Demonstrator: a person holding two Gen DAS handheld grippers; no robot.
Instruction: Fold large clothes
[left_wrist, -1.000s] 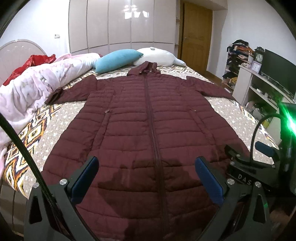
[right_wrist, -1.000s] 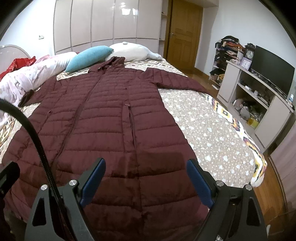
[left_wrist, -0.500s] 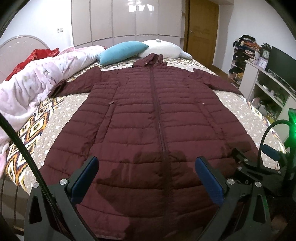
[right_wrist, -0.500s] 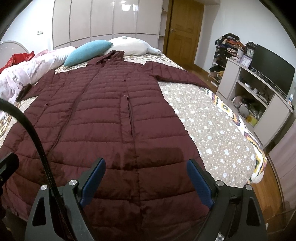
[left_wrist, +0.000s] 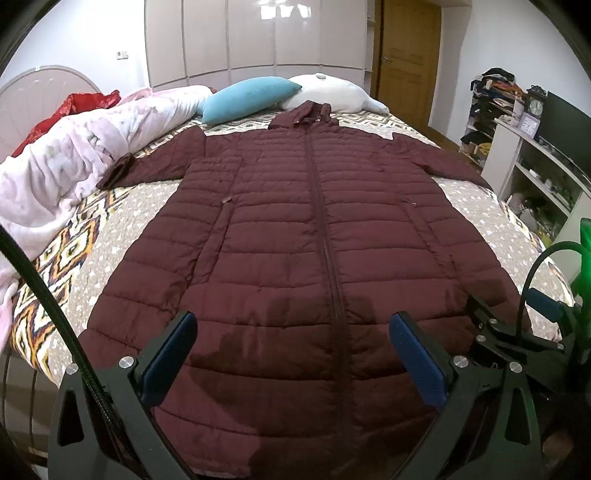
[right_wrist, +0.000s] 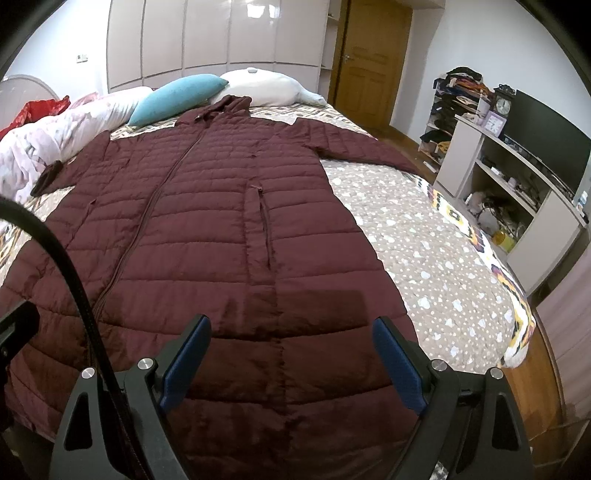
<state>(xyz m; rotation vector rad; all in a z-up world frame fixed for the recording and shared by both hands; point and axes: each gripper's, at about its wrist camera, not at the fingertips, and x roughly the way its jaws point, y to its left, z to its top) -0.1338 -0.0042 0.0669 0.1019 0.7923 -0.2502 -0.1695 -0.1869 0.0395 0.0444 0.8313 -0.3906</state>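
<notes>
A long maroon quilted puffer coat (left_wrist: 295, 240) lies flat, front up and zipped, on a patterned bedspread (left_wrist: 74, 258), seen from the foot of the bed; nearest the onlooker, the left gripper (left_wrist: 291, 354) hangs above the coat's hem with its blue-padded jaws spread wide and nothing between them, and the right gripper (right_wrist: 291, 358) hangs likewise over the hem's right half, jaws apart and empty. The coat's long axis runs from the foot of the bed toward the pillows, hem at the near edge, hood (left_wrist: 306, 112) pointing away, sleeves stretched out to either side. The left wrist view looks squarely down the centre zip and catches part of the right gripper's black frame at its right edge, plus the left sleeve cuff (left_wrist: 118, 170) touching a rumpled pink-white duvet (left_wrist: 66, 162); the right wrist view sits off to the coat's right, showing a pocket zip (right_wrist: 264, 225) down its middle, the right sleeve (right_wrist: 354, 151) reaching the bed's edge, and wood floor beyond the bedspread's corner. Farther off, a blue pillow (right_wrist: 177, 96) and a white pillow (right_wrist: 262, 86) rest just behind the hood; a white shelf unit (right_wrist: 517, 192) carrying a dark television (right_wrist: 546, 125) lines the right wall; pale wardrobe doors (left_wrist: 258, 37) and a wooden door (right_wrist: 369, 48) close the room.
</notes>
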